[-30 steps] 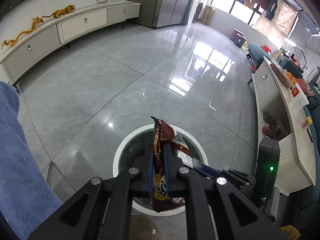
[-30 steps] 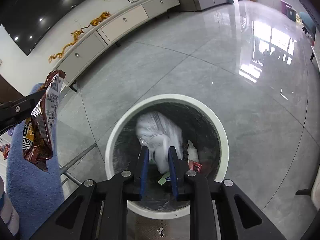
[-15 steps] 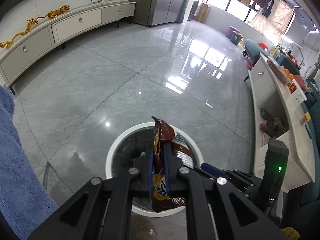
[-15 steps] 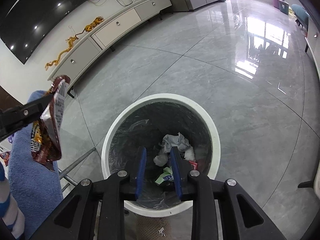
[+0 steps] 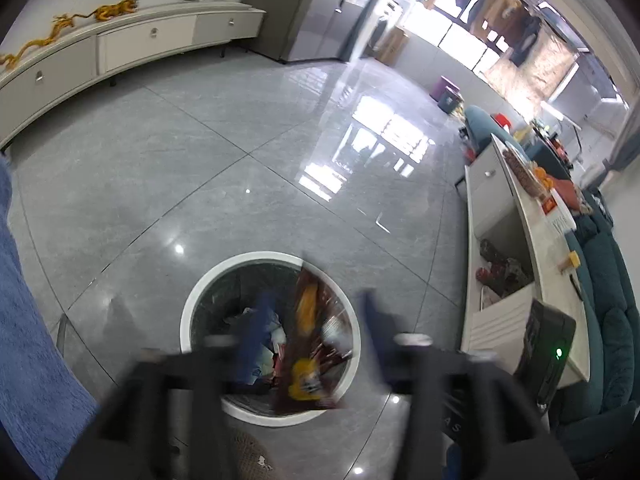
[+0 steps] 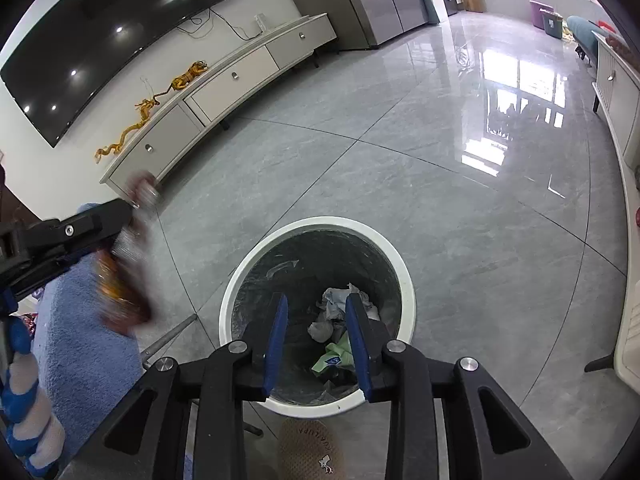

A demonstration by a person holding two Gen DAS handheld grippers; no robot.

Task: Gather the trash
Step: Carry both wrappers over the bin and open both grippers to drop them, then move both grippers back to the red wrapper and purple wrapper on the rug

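Observation:
A white round trash bin (image 5: 208, 292) with a dark liner stands on the grey floor; it also shows in the right wrist view (image 6: 404, 276). Crumpled paper and a green wrapper (image 6: 334, 360) lie inside. My left gripper (image 5: 316, 340) is open and blurred above the bin. A brown snack wrapper (image 5: 308, 344) hangs loose between its spread fingers, over the bin; in the right wrist view the wrapper (image 6: 120, 280) is a blur by the left gripper. My right gripper (image 6: 316, 344) is open and empty above the bin.
A blue towel (image 6: 80, 340) covers something at the left. A white TV cabinet (image 6: 224, 84) runs along the far wall. A white side table (image 5: 516, 248) and teal sofa (image 5: 608, 320) stand at the right. A slipper (image 6: 312, 448) lies by the bin.
My left gripper has opened and the brown wrapper has come loose between its fingers. My right gripper has opened wider. The white trash it dropped now lies in the bin.

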